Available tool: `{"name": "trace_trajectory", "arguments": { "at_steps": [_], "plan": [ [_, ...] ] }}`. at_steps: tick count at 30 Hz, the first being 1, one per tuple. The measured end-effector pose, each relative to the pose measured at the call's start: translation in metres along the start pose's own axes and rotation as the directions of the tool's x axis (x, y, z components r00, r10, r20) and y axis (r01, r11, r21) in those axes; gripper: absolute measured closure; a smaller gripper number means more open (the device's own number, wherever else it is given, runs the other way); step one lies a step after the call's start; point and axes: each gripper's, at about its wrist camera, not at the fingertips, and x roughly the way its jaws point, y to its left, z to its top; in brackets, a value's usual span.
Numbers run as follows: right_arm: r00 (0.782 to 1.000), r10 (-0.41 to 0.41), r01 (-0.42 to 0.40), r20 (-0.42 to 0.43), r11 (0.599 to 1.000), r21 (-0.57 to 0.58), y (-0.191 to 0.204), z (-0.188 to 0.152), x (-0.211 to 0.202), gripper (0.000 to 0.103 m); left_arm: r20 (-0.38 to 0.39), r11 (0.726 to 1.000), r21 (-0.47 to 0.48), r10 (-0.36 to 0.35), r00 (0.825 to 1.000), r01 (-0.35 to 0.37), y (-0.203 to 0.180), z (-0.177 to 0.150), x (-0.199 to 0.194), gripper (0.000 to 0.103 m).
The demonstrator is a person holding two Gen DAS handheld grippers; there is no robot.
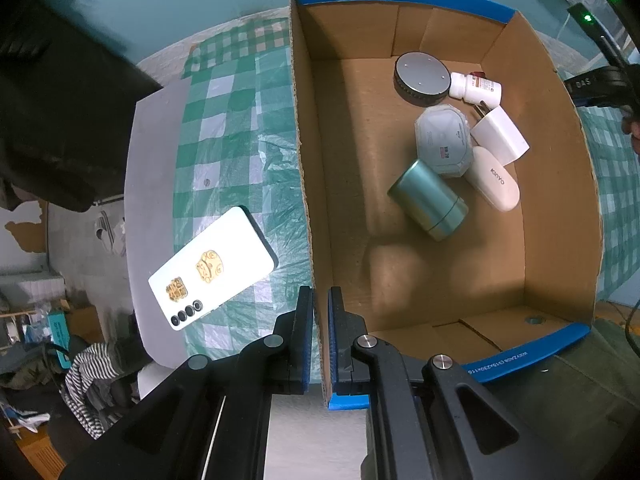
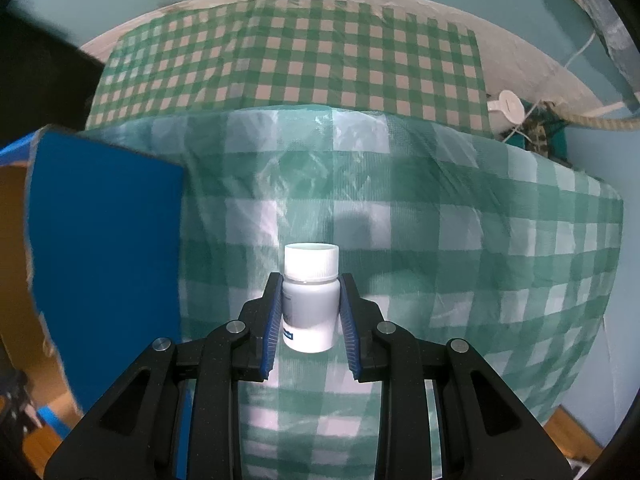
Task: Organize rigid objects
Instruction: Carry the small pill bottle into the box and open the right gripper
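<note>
Right hand-held gripper (image 2: 310,312) clamped on white pill bottle (image 2: 309,300), cap pointing away along fingers, above checked tabletop (image 2: 480,240); cardboard box (image 2: 104,224) close on its left; left hand-held gripper (image 1: 320,336) pinches box wall, steadying it

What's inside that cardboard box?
Inside the cardboard box lie a teal tin, a white case, a charger, a pill bottle, a round black disc and an octagonal container. Anything beneath them is hidden.

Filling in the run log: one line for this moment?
left gripper: shut on box wall | right gripper: shut on white bottle | phone: on cloth
</note>
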Motion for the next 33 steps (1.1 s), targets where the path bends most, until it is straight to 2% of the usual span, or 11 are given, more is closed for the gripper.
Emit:
{"name": "trace_trajectory", "arguments": {
  "at_steps": [12,23,33],
  "plan": [
    [0.998,0.028,-0.024,0.055,0.996,-0.083,0.020,-0.018,-0.045,0.076,0.005,1.000,0.024,0.003,1.000,-0.003,-0.001,0.002,0.000,0.098],
    [0.991,0.066,-0.040,0.117,0.977,-0.207,0.059,-0.027,-0.089,0.076,0.011,1.000,0.030,0.002,1.000,-0.002,-0.001,0.003,-0.001,0.098],
    [0.988,0.080,-0.035,0.131,0.950,-0.311,0.097,-0.033,-0.103,0.076,0.013,1.000,0.031,0.002,1.000,-0.002,-0.001,0.003,-0.001,0.098]
  ]
}}
